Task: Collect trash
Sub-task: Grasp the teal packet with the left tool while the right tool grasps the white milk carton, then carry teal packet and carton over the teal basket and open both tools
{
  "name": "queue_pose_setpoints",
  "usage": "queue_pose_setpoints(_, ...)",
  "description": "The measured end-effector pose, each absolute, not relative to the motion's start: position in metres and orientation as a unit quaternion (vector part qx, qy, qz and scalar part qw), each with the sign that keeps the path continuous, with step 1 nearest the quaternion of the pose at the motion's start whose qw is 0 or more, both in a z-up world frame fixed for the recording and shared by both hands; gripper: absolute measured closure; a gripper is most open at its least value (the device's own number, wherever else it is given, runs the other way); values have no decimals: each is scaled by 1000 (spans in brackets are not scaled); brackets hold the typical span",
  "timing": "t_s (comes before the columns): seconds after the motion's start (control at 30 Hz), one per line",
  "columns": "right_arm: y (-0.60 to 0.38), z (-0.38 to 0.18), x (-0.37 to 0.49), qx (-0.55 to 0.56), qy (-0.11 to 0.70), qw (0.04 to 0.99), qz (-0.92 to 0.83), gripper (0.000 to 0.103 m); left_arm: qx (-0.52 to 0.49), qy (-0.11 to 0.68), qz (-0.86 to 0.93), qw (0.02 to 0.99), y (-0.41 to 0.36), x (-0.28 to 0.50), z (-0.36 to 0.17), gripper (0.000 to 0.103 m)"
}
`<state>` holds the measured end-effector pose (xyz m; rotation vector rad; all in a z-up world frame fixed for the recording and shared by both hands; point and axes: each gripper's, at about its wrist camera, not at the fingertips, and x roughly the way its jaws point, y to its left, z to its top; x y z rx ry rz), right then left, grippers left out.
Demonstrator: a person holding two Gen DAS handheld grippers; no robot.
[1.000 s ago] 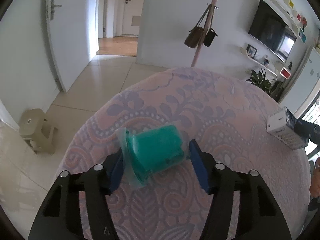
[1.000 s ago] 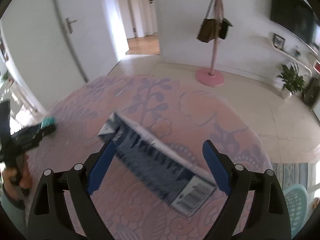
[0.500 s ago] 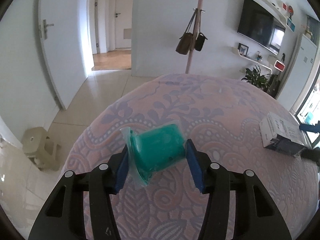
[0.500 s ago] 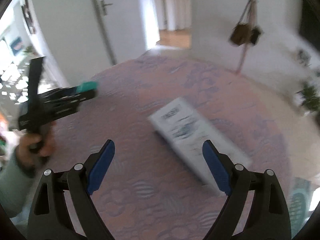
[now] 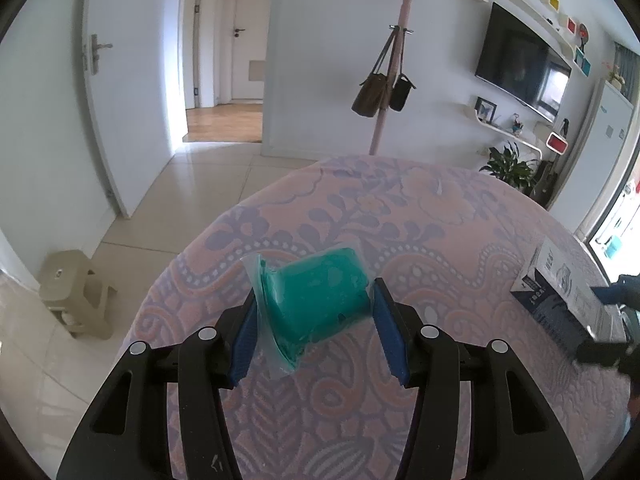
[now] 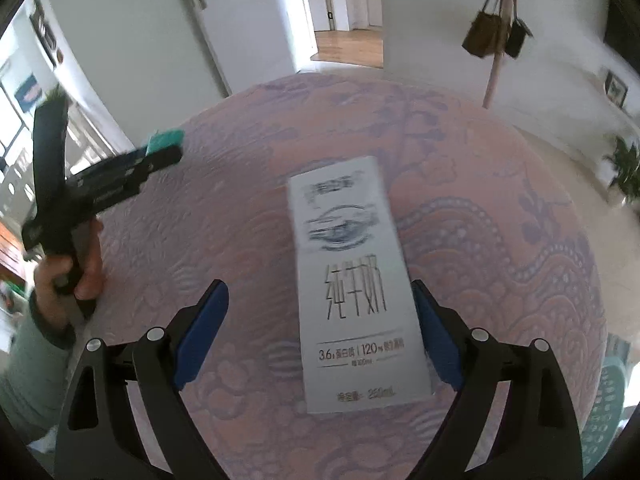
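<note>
A teal cup in a clear wrapper (image 5: 320,300) lies on its side between the blue pads of my left gripper (image 5: 315,320), which is shut on it just above the round table's pink and lilac cloth (image 5: 400,220). The right wrist view shows that same left gripper (image 6: 160,152) at the table's left edge, with the teal cup (image 6: 166,138) in its tips and a hand on its grip. A white milk carton (image 6: 352,280) lies flat on the cloth. My right gripper (image 6: 318,292) is open astride it, and the carton's right side is close to the right pad.
The milk carton (image 5: 568,296) is also at the right edge of the left wrist view. On the floor are a beige stool (image 5: 68,292) to the left, a coat stand with bags (image 5: 384,92) beyond the table, a plant (image 5: 508,164) and a teal stool (image 6: 608,420).
My left jaws have closed onto the teal cup. My right gripper has swung round, so the carton now lies lengthwise between its jaws instead of slantwise.
</note>
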<state>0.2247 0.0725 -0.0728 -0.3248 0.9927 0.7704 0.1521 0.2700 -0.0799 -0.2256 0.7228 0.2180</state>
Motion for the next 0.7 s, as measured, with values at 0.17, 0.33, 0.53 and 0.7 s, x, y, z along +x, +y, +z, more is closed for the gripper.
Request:
queue_pose_setpoints(0.17, 90, -87, 216, -160, 470, 809, 315, 51, -114, 360, 98, 921, 270, 153, -80, 52)
queue_pose_setpoints(0.33, 68, -57, 199, -120, 432, 834, 321, 51, -149, 345, 47, 925, 252, 144, -62, 52)
queue_pose_setpoints(0.53, -13, 0, 187, -49, 372, 878, 296, 51, -137, 309, -13, 941, 191, 145, -19, 52)
queue_pose_setpoints(0.7, -99, 31, 175, -1, 325, 916, 236, 51, -103, 293, -77, 948, 115, 158, 5, 52)
